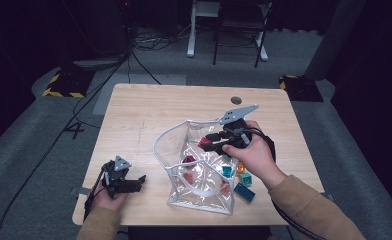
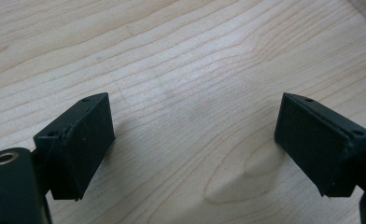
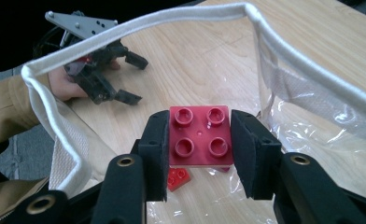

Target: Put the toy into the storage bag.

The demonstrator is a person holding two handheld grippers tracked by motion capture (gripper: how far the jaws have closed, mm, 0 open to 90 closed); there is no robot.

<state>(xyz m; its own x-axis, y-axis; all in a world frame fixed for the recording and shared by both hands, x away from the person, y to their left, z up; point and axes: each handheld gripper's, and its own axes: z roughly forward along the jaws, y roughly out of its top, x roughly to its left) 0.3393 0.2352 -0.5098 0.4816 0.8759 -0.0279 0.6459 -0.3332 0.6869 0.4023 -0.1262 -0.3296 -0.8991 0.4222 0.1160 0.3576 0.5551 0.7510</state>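
A clear plastic bag with a white rim stands open in the middle of the table. My right gripper reaches into its mouth, shut on a red four-stud brick gripped by its two sides. Below it, on the bag's bottom, lies another red brick. My left gripper rests at the table's front left with its jaws wide apart. Between its jaws there is only bare wood. From the right gripper view, that left gripper shows beyond the bag's rim.
The wooden table has a round grommet hole at the back. Teal bricks, an orange brick and a blue brick lie at the bag's right side. A chair and cables stand on the floor behind.
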